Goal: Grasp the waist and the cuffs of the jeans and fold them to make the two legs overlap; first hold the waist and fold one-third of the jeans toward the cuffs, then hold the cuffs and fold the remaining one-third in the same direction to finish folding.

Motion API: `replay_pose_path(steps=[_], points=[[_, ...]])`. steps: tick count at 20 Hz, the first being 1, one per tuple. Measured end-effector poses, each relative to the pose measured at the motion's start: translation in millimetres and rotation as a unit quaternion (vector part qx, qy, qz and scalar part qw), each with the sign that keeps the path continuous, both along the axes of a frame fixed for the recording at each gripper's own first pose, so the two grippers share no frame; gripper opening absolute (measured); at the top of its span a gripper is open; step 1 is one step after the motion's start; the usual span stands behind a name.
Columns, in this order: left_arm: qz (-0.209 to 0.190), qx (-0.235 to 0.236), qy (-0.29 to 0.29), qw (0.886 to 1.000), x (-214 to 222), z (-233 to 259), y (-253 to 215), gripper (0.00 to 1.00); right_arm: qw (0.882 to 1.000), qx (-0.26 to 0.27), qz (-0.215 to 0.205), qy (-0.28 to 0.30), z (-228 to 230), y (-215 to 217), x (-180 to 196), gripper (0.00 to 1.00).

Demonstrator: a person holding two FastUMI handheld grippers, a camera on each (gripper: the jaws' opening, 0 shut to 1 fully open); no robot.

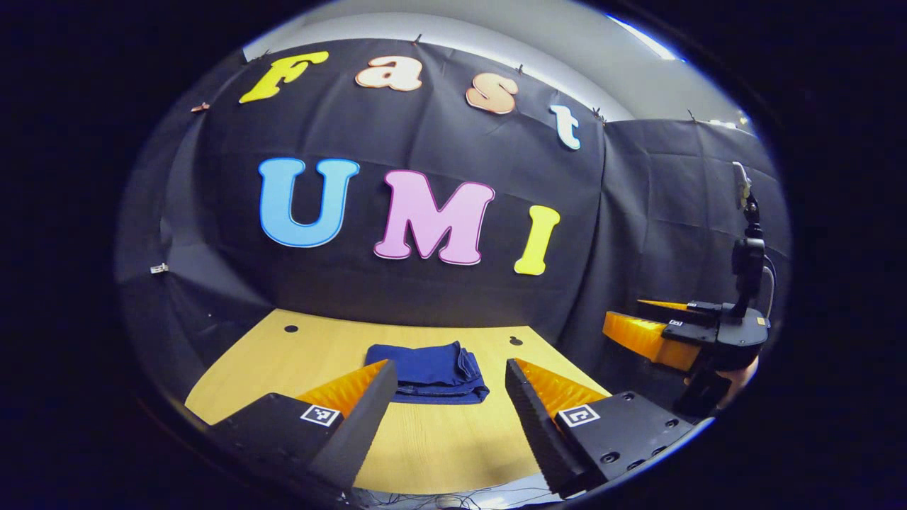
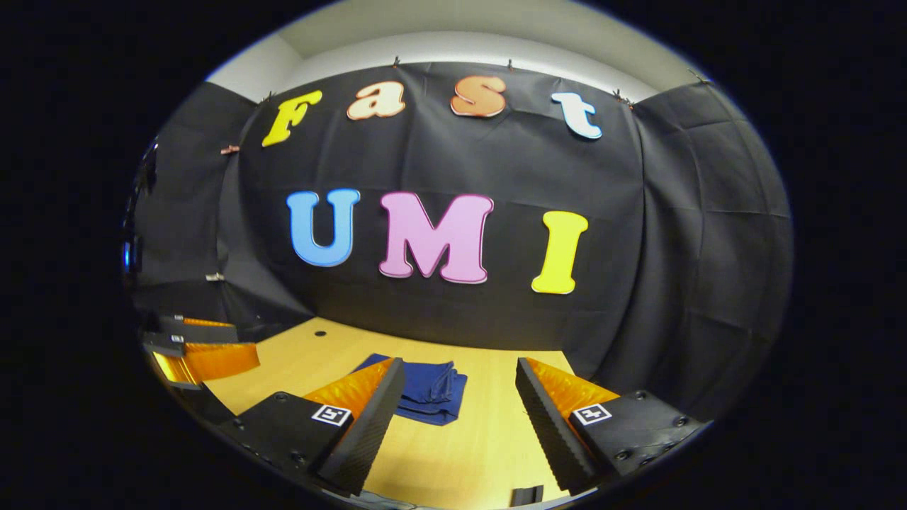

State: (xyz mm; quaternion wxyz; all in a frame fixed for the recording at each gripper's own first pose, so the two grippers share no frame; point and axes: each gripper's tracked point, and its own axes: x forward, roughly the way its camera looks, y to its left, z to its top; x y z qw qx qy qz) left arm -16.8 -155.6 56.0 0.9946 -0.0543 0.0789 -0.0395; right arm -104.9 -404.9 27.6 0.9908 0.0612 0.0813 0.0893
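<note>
2 grippers hung above the light wooden table with nothing between their fingers. The left gripper, black with orange ribbed fingers, had its jaws spread wide, and the dark blue denim jeans lay beyond them as a compact folded bundle flat on the tabletop, near the black cloth wall. The right gripper was likewise spread apart, well clear of the jeans, which sat just behind its left finger.
</note>
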Motion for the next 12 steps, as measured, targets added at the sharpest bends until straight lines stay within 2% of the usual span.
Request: replay_pose_path(steps=[2, 3, 5, 8, 9, 10, 12], points=[[0.013, 0.026, -0.009, 1.000, -16.7, 3.8, 2.2, 0.96, 1.000, -0.003, -0.002, -0.019, 11.5, 1.2, -16.9, 0.96], [0.006, 0.030, -0.012, 0.999, -16.8, 7.6, -5.3, 0.96, 0.999, -0.014, 0.001, -0.031, 15.7, 1.5, -21.9, 0.93], [-0.001, 0.032, -0.016, 0.999, -14.5, 11.4, -11.1, 0.96, 0.998, -0.033, 0.013, -0.046, 20.0, 6.7, -25.2, 0.96], [-0.005, 0.029, -0.014, 0.999, -19.8, 26.6, -14.4, 0.96, 0.998, -0.026, 0.029, -0.049, 31.3, 10.8, -25.8, 0.96], [-0.009, 0.025, -0.021, 0.999, -23.3, 36.5, -20.8, 0.92, 0.998, -0.025, 0.032, -0.046, 32.7, 9.6, -28.3, 0.94], [-0.019, 0.021, -0.034, 0.999, -23.3, 48.9, -28.4, 0.96, 0.997, -0.032, 0.029, -0.057, 37.8, 2.9, -25.0, 0.96], [-0.028, 0.026, -0.042, 0.998, -16.7, 55.2, -43.2, 0.96, 0.996, -0.052, 0.018, -0.069, 41.8, -7.6, -22.3, 0.94]])
